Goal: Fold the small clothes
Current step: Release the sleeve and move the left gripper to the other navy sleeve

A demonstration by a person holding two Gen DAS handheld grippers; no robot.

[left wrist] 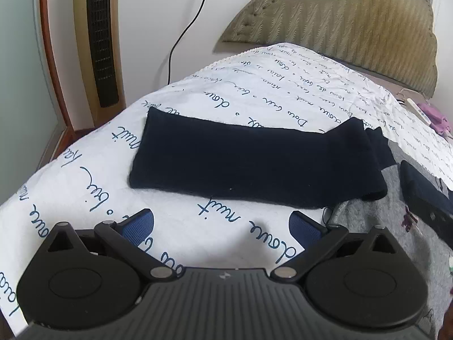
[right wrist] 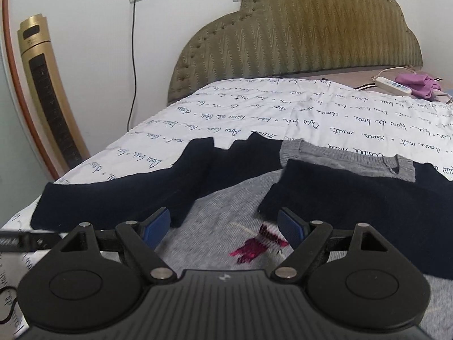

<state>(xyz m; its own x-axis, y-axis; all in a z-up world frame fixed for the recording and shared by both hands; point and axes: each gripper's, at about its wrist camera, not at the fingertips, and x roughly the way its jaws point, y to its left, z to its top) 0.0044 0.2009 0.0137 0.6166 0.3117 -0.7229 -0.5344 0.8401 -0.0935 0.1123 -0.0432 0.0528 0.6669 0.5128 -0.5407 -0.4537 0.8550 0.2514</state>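
Note:
A small grey sweater (right wrist: 226, 198) with dark navy sleeves lies flat on the bed. Its left sleeve (left wrist: 240, 161) stretches out sideways over the white bedspread (left wrist: 198, 90). Its right sleeve (right wrist: 354, 198) is folded across the grey body, below the grey collar (right wrist: 348, 158). A pink motif (right wrist: 254, 246) shows on the chest. My left gripper (left wrist: 223, 223) is open and empty, just short of the left sleeve's near edge. My right gripper (right wrist: 225, 226) is open and empty over the chest, its right pad (right wrist: 291, 226) by the folded sleeve's cuff.
An olive padded headboard (right wrist: 297, 36) stands at the bed's far end. A gold tower fan (right wrist: 48, 90) stands at the left wall, with a cord (right wrist: 133, 65) running up to a wall socket. A white power strip (right wrist: 393, 85) and purple cloth (right wrist: 419, 85) lie at far right.

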